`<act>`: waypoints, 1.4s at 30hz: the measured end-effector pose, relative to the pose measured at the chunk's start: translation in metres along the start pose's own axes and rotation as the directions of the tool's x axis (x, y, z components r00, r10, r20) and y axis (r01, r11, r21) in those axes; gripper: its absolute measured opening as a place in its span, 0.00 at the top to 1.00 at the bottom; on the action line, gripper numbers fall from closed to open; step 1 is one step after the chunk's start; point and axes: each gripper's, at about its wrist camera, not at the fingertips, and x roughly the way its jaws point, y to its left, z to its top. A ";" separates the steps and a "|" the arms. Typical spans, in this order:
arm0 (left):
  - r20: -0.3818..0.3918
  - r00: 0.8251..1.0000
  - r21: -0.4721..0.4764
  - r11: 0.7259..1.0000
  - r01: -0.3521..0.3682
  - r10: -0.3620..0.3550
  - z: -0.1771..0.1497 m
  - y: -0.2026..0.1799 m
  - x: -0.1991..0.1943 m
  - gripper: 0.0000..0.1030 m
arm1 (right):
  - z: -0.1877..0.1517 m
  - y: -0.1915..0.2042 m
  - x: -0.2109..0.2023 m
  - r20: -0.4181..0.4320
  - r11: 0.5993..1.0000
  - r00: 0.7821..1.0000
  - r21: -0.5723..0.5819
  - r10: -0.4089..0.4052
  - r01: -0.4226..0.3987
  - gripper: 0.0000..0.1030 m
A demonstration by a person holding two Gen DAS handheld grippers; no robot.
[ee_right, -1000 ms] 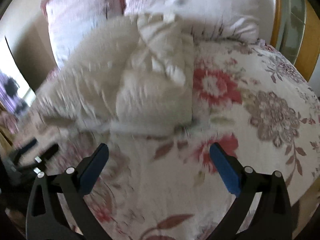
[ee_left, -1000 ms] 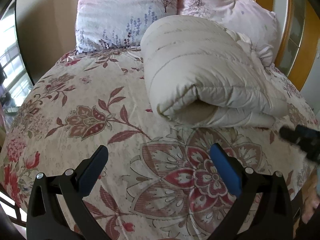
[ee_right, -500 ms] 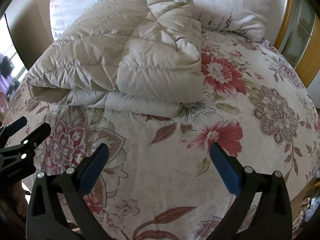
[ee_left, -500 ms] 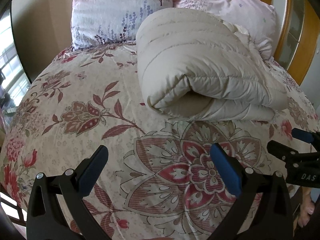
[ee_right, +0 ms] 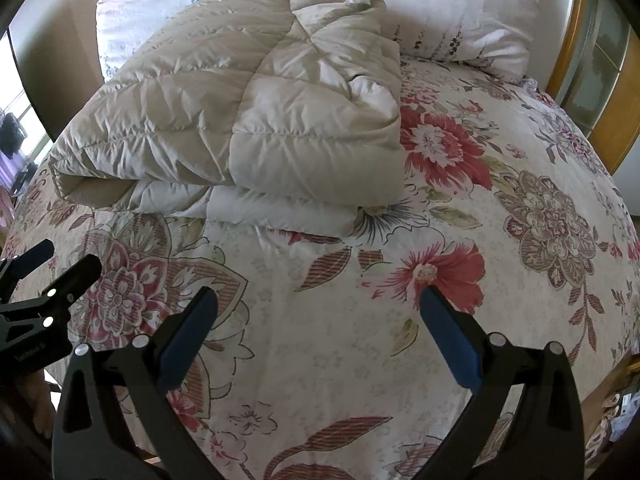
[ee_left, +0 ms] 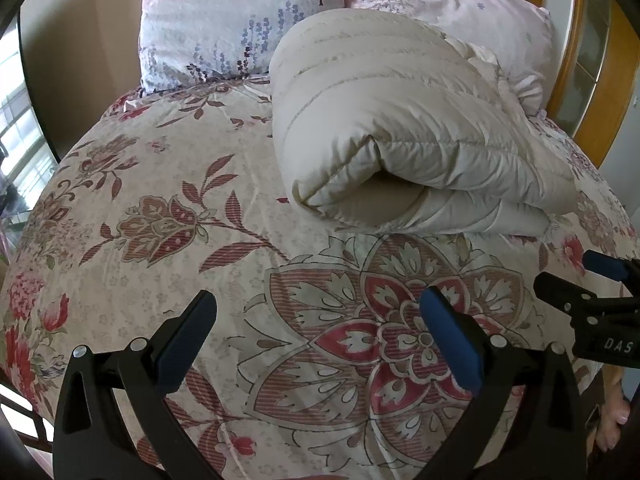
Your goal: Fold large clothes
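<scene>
While resting folded on the floral bedspread [ee_left: 168,216] near the pale printed pillows [ee_left: 240,20], the puffy beige quilted coat [ee_left: 400,128] looks loosely stacked. Left gripper [ee_left: 318,334] and right gripper [ee_right: 318,330]: both wide open, holding nothing, well short of the bundle. Risk: springing open of slippery padded layers if pinched only at the top layer.

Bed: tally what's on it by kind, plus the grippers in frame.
Folded beige puffer garment: 1
Pillows: 2, left pillow and right pillow
Floral bedspread: 1
Grippers: 2, left gripper and right gripper, both open and empty
Total: 6
</scene>
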 end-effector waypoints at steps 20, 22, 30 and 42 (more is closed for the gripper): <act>-0.002 1.000 -0.004 1.000 0.007 -0.007 -0.001 -0.001 0.000 0.01 | -0.001 0.002 0.001 -0.005 1.000 1.000 -0.006 -0.001 0.001 0.02; -0.003 1.000 -0.003 1.000 0.007 -0.007 -0.001 -0.001 0.000 0.01 | -0.001 0.002 0.001 -0.005 1.000 1.000 -0.007 0.000 0.000 0.02; -0.004 1.000 -0.004 1.000 0.008 -0.008 -0.001 -0.001 0.000 0.01 | -0.001 0.003 0.002 -0.006 1.000 1.000 -0.004 0.000 0.000 0.02; -0.004 1.000 -0.002 1.000 0.009 -0.009 -0.001 -0.001 0.001 0.01 | 0.000 0.003 0.003 -0.007 1.000 1.000 -0.002 0.001 -0.001 0.02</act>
